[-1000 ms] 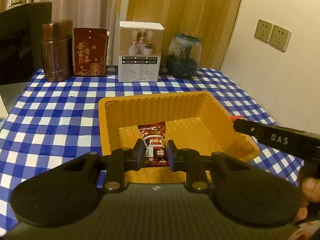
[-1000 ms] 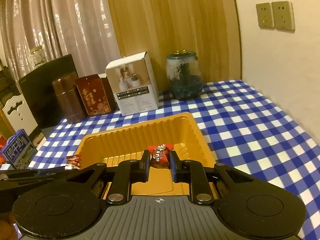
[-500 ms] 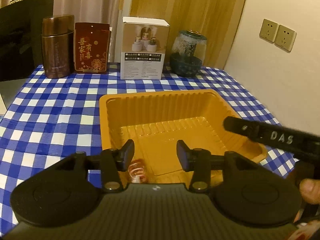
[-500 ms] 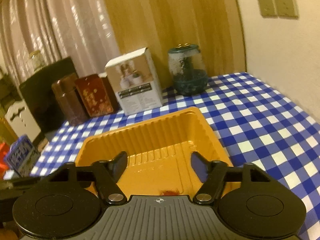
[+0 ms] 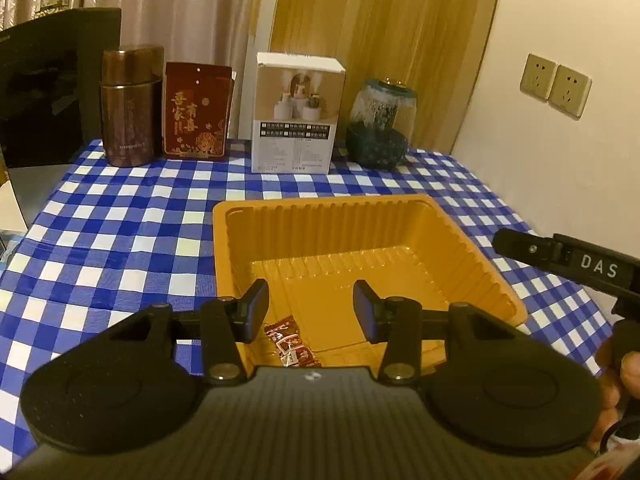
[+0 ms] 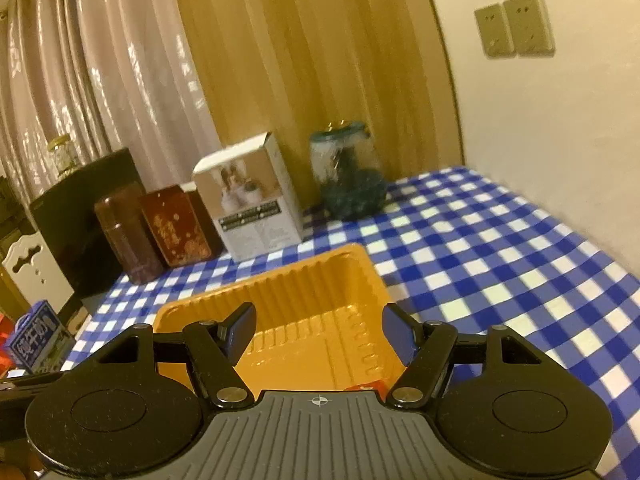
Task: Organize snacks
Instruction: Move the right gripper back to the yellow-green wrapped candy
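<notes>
Left gripper (image 5: 310,308) hangs over the near end of the orange tray (image 5: 476,252), jaws apart, nothing between them. They opened within the last second. A red-wrapped snack (image 5: 290,346) lies on the tray floor right below, near corner, partly hidden by the gripper body.

Right gripper (image 6: 318,334) is also over the tray (image 6: 348,264), jaws spread wide and empty, likewise just opened. A sliver of a second red snack (image 6: 366,386) shows at the tray's near edge, mostly covered by the gripper.

Tray sits on a blue-white checked tablecloth (image 5: 120,232). Along the back stand a brown canister (image 5: 130,106), red box (image 5: 198,114), white box (image 5: 296,114) and glass jar (image 5: 380,124).
</notes>
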